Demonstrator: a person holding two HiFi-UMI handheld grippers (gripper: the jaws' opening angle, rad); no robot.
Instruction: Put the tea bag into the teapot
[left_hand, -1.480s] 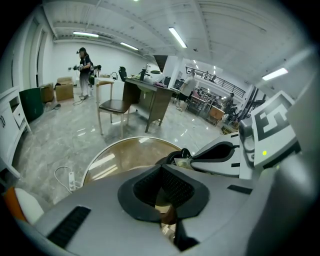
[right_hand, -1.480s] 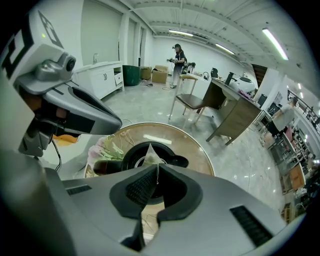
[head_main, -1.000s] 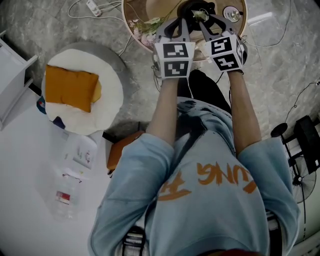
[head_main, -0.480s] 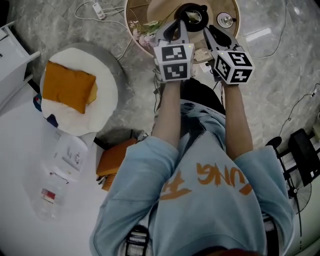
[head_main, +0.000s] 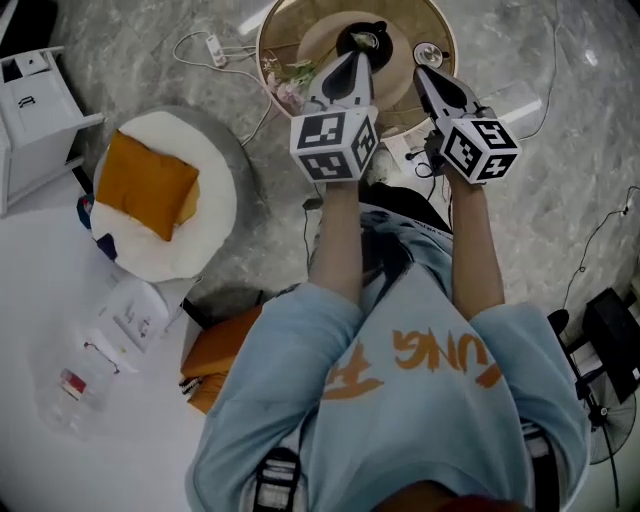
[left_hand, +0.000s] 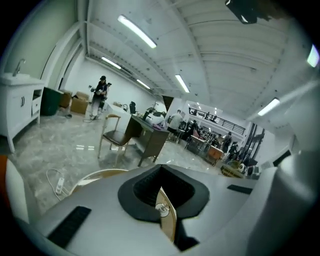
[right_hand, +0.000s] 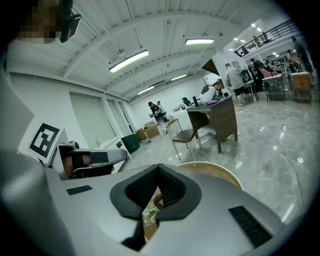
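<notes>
The black teapot (head_main: 362, 40) stands on a pale tray on the round wooden table (head_main: 272, 45), its top open and something pale inside. I cannot pick out the tea bag as such. A small metal lid (head_main: 427, 54) lies to the teapot's right. My left gripper (head_main: 351, 62) (left_hand: 160, 169) is held high, just short of the teapot and shut with nothing in it. My right gripper (head_main: 421, 74) (right_hand: 159, 169) hovers near the lid; its jaws have just been closing and now meet with nothing between them.
Flowers (head_main: 290, 75) lie at the table's left edge. A white round cushion with an orange pillow (head_main: 150, 185), a power strip (head_main: 213, 45) and a white cabinet (head_main: 35, 90) are on the floor at left. A chair (left_hand: 116, 137) and desk stand beyond.
Both grippers have lifted up off the table and drawn back from the teapot. The right gripper has rolled and its jaws have closed.
</notes>
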